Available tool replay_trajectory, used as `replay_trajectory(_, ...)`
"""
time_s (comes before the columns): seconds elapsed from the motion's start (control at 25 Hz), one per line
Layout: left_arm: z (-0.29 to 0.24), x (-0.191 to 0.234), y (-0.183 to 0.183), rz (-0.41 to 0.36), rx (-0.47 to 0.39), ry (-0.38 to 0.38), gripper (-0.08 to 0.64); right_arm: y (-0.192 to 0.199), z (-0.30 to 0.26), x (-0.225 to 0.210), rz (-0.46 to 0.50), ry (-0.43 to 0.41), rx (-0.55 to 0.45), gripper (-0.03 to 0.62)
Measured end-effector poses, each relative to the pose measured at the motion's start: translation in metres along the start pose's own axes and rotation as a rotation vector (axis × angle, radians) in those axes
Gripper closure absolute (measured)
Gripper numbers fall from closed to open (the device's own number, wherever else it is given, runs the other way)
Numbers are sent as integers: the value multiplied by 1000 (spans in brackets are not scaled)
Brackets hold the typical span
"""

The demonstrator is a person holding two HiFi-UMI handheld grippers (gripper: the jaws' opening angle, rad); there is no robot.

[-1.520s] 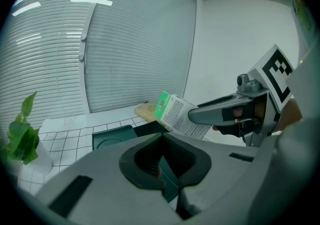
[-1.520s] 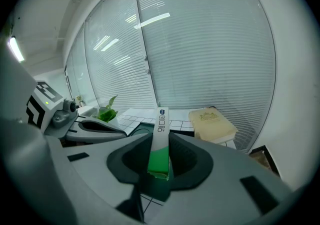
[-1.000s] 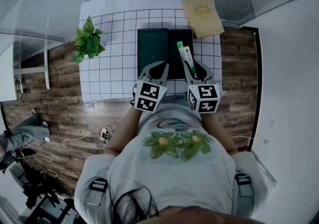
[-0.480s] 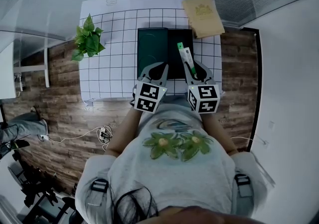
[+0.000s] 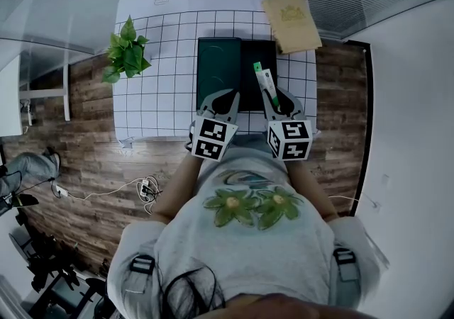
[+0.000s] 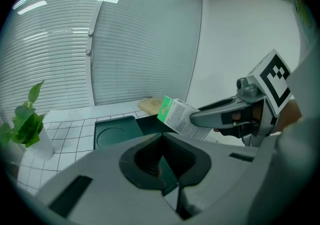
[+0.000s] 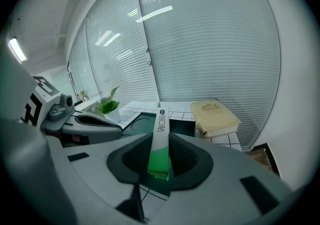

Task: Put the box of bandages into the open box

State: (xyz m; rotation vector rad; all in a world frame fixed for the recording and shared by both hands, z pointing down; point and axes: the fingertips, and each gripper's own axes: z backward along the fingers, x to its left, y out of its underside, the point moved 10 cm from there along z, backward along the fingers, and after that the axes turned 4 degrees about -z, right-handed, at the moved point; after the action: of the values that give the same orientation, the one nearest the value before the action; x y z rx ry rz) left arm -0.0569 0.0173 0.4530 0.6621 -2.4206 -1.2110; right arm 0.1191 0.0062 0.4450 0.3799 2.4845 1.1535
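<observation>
One thin end of the bandage box [image 7: 161, 126] sits clamped in your right gripper [image 7: 159, 158], so it may pivot past the open box [image 5: 255, 55]; left gripper [image 6: 171, 189] closed, empty.

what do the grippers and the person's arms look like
Both the left gripper and right gripper are grey, with tapering jaws lined in black. Each carries a white cube printed with black square markers. The person wears a light grey short-sleeved shirt with a green flower print.
</observation>
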Motion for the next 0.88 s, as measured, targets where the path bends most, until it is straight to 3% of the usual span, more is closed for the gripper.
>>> replay_trajectory(0.88,-3,0,1,1,6,-4,554,5,-8,-3,5,-30,34,499)
